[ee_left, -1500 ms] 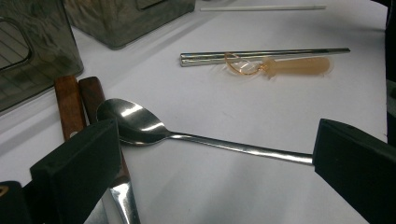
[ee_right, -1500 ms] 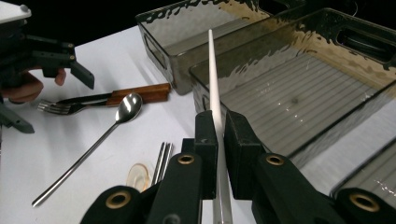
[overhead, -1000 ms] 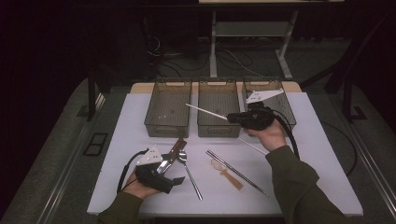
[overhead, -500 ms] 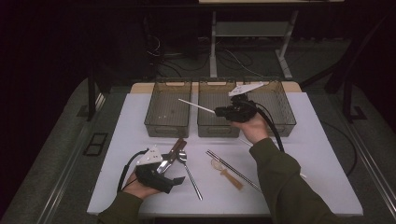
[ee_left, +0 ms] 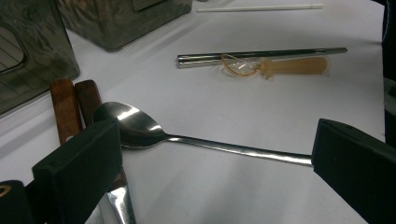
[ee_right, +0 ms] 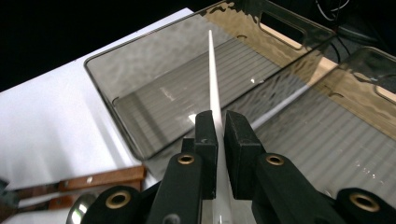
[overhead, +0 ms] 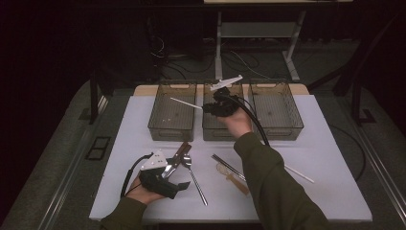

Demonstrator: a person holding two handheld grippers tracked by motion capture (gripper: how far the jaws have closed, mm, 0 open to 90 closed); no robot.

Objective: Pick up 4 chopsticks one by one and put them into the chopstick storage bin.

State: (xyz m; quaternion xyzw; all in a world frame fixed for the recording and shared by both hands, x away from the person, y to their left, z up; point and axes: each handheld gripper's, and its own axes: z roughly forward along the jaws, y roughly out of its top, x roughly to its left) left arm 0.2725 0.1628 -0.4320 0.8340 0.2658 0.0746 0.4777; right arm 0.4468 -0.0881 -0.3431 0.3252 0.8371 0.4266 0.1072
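Overhead, the white chopstick (overhead: 186, 103) sticks out over the left bin (overhead: 173, 111), pinched between the jaws of the right gripper (overhead: 207, 108) above the middle bin (overhead: 216, 128). Down on the white table (overhead: 316, 143), the left gripper (overhead: 178, 184) rests with jaws wide apart around a steel spoon (ee_left: 140, 127), beside wooden-handled knives (ee_left: 65, 109).

high view looks down from afar; both tongs cameras sit close, sharing the spoon (ee_left: 140, 128).

Lower end of white chopstick (ee_right: 215, 100) hidden between the claw's jaws.
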